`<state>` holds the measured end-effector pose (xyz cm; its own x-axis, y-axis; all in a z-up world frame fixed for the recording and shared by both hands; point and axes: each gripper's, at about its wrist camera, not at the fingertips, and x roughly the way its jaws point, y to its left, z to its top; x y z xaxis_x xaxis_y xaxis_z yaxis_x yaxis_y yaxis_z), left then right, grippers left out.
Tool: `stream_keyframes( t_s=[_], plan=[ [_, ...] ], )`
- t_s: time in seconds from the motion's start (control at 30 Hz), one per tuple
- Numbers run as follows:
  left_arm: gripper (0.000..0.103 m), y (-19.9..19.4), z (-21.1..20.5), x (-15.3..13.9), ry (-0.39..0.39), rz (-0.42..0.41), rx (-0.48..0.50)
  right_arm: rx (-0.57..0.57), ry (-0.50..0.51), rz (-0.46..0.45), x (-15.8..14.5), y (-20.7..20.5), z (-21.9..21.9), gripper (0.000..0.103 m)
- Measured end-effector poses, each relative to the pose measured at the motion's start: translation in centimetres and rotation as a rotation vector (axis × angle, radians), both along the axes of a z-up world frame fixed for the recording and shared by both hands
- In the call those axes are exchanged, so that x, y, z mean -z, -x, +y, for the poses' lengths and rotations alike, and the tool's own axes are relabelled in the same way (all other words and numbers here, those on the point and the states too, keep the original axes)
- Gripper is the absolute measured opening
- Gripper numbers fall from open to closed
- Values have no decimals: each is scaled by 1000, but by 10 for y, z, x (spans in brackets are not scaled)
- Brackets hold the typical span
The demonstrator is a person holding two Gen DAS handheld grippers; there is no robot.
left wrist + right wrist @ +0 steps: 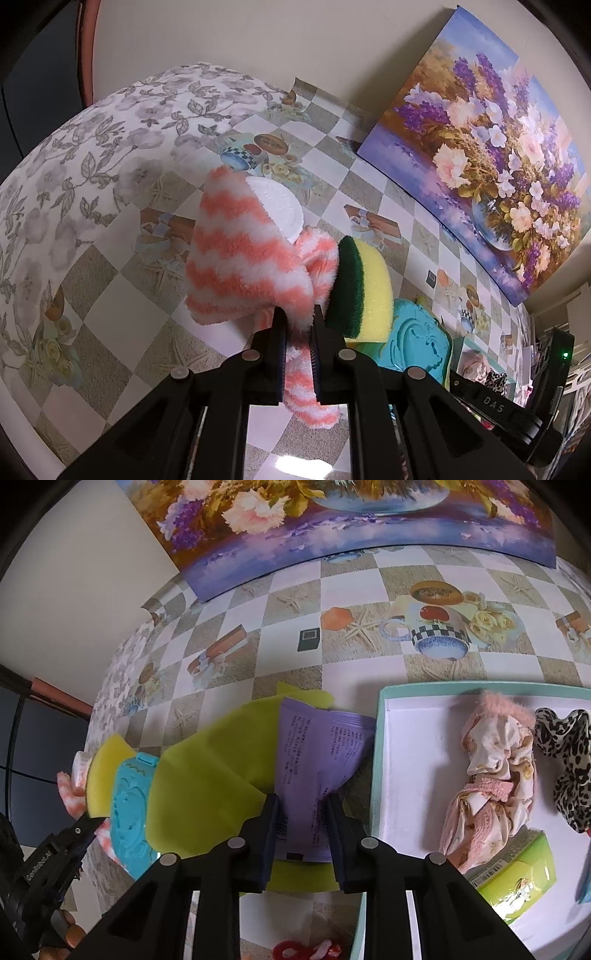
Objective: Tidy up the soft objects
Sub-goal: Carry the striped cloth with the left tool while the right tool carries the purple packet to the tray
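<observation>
My left gripper [299, 325] is shut on a fluffy pink-and-white striped cloth [240, 258], which bunches up above the fingers and hangs below them. A yellow sponge with a green scouring face [365, 288] stands right beside it, against a teal embossed case [417, 343]. My right gripper [301, 805] is shut on a purple packet [321, 753] that lies over a lime-green cloth [207, 775]; the packet creases between the pads. The teal case [129, 812], the sponge [107, 771] and the left gripper [85, 823] show at the left of the right wrist view.
A teal-rimmed white box [380, 738] to the right holds a pink floral scrunchie [491, 775], a leopard scrunchie [569, 760] and a green carton [517, 878]. A flower painting [498, 147] leans on the wall. A white round lid [277, 206] lies behind the striped cloth.
</observation>
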<state>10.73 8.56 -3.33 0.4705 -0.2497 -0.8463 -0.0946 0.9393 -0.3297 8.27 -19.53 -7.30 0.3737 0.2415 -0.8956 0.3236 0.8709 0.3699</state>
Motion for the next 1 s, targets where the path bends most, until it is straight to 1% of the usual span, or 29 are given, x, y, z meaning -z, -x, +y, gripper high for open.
stream_keyframes(
  t_s=[0.3, 0.47, 0.7, 0.83, 1.0],
  plan=[
    [11, 6, 10, -21, -4, -59, -21, 2, 20, -52, -26, 9, -3, 26],
    [11, 17, 15, -44, -13, -122, -39, 12, 21, -79, -42, 21, -7, 26],
    [11, 35, 13, -79, -21, -219, -37, 25, 23, -118, -68, 44, -13, 26],
    [11, 47, 5, -99, -22, -273, -19, 34, 40, -132, -81, 57, -16, 26],
    [11, 62, -19, -121, -17, -332, 33, 53, 78, -143, -98, 78, -23, 26]
  ],
)
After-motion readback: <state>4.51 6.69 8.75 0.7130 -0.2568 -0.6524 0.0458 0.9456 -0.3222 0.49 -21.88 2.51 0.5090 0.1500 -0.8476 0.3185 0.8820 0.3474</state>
